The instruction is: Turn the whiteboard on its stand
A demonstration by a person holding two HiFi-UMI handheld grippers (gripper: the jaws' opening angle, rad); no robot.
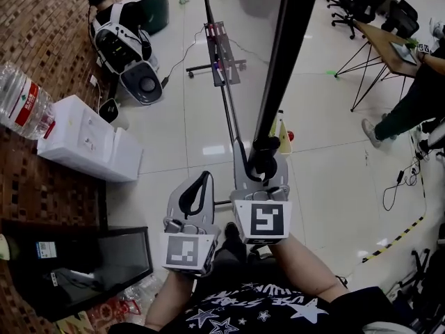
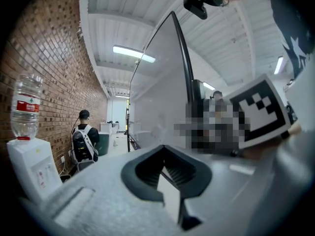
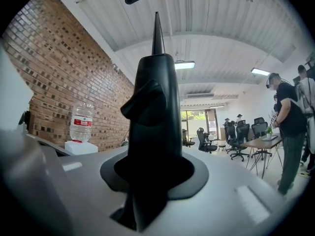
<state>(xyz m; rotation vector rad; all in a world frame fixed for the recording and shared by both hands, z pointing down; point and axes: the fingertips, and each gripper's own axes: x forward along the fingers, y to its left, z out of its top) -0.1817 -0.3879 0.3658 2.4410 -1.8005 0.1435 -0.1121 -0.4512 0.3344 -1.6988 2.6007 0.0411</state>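
Evidently the right gripper point(image 1: 263, 164) is clamped on the black frame at the lower corner of the whiteboard point(image 1: 278, 61), a sensible purchase since a push or pull at the board's outer edge should give the most leverage for swinging it about its pivot. The board stands edge-on straight ahead on its stand point(image 1: 221, 61), running away over the tiled floor. The left gripper point(image 1: 203, 181) hangs just beside the right one with its tips together on nothing, probably kept clear of the board's sweep. For writing, the water bottle point(image 1: 24, 99) on the white dispenser point(image 1: 87, 145) bears a red label too small to read, and each gripper's cube shows only a square marker pattern.
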